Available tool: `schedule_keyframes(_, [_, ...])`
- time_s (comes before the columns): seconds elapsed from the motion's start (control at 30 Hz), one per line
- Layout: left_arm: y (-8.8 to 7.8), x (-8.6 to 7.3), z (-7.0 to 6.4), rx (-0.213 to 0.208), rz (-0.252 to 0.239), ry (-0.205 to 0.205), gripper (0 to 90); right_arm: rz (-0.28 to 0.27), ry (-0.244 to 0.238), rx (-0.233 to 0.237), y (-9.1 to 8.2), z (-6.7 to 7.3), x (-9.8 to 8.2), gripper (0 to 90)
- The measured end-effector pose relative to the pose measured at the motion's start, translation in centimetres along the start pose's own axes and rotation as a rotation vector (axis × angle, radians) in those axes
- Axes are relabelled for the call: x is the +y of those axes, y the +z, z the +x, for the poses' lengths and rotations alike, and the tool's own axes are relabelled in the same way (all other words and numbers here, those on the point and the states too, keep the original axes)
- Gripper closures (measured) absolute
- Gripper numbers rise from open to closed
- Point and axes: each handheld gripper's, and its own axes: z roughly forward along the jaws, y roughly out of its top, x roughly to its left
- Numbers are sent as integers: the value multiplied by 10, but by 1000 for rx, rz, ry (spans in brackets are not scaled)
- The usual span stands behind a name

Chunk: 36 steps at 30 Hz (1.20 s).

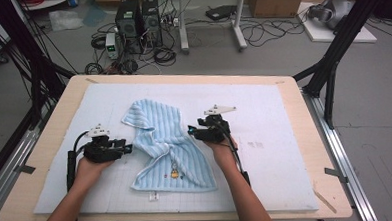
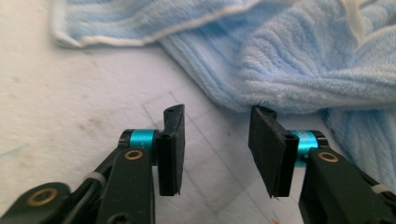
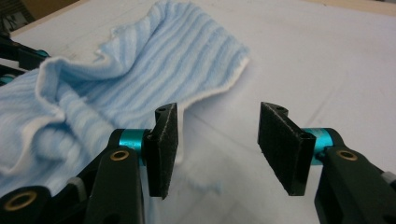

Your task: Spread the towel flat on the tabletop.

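A light blue striped towel [image 1: 168, 146] lies crumpled and partly folded over itself on the white mat [image 1: 264, 117], with a small embroidered picture near its front edge. My left gripper [image 1: 128, 148] sits low at the towel's left edge and is open. In the left gripper view the gripper [image 2: 217, 149] holds nothing, and a thick fold of the towel [image 2: 303, 70] lies just ahead of its right pad. My right gripper [image 1: 191, 132] is open at the towel's right edge. In the right gripper view the gripper [image 3: 217, 149] has bare mat in its gap, and the towel [image 3: 154, 70] spreads to the left behind its left jaw.
The mat covers most of a wooden table [image 1: 310, 135]. Beyond the far edge, computer towers [image 1: 139, 20], cables and boxes stand on the floor. Black frame posts [image 1: 332, 64] rise at both sides. Bare mat lies to the right of the towel.
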Motion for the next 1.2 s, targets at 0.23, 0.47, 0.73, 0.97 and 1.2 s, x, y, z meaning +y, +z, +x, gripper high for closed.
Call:
schedule_keyframes(0.23, [-8,2,5,30,-92,-21,470,83,-15,89,43,19,7,535])
schedule_keyframes(0.47, [-9,2,5,39,-85,-19,473,191,-129,89,49,33,0,851])
schedule_keyframes(0.73, [-7,2,4,36,-80,-19,480,174,-130,119,3,21,-17,856])
schedule_keyframes(0.97, [-1,2,0,26,-73,-9,480,168,-137,67,-46,12,-33,855])
schedule_keyframes(1.2, [3,5,-4,11,-75,-14,479,214,-136,47,-70,7,-53,855])
